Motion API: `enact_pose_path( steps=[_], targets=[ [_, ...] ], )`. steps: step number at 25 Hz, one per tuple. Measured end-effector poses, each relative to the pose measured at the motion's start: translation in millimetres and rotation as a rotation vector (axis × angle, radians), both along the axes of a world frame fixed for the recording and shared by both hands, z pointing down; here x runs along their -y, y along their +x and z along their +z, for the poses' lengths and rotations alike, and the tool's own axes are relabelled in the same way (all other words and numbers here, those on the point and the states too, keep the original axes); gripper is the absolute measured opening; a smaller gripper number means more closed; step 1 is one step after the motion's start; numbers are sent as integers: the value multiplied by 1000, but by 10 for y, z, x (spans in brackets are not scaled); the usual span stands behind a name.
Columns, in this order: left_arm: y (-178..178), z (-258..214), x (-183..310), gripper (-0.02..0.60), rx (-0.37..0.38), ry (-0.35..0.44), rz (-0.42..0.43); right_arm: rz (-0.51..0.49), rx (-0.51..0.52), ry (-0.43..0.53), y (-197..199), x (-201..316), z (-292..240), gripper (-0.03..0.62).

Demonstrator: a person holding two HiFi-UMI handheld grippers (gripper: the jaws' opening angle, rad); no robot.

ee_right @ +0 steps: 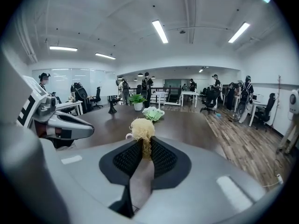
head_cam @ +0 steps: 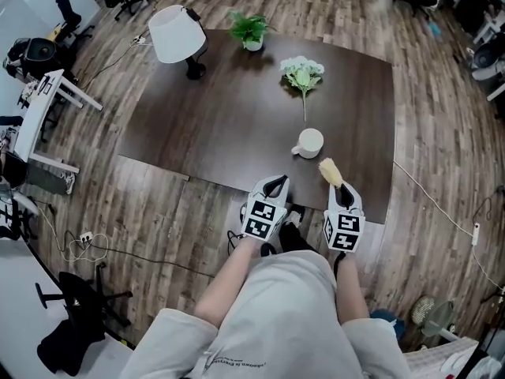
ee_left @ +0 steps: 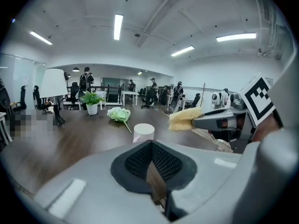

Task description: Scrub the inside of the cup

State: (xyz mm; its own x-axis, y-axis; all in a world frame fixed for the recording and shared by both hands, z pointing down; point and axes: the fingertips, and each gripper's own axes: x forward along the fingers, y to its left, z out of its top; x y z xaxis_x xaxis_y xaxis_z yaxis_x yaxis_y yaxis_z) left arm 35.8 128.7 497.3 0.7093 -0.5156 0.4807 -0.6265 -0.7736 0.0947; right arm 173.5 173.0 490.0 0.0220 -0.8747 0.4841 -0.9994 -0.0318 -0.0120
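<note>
White cup (head_cam: 308, 143) stands upright on the table (head_cam: 221, 117), just ahead of both grippers. Your right gripper (head_cam: 342, 192) is clamped on the yellow scrubber (head_cam: 330, 170), and your left gripper (head_cam: 274, 188) is closed on nothing. Open the left gripper, steady the cup's wall, then lower the scrubber straight into the mouth

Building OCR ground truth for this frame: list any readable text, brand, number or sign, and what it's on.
Shirt hem: one line of small print, too small to read.
Left gripper and right gripper: cubes carry black-and-white square codes, no letters or digits.
Cup, brush in the right tongs, lamp: no print visible.
Nothing else legible in any view.
</note>
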Motion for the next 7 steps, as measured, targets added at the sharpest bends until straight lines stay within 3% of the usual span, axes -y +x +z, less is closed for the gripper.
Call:
enact_pose_path(
  steps=[7],
  targets=[
    [22, -12, 19, 2, -34, -25, -51, -39, -9, -36, -24, 3, 115, 74]
  ],
)
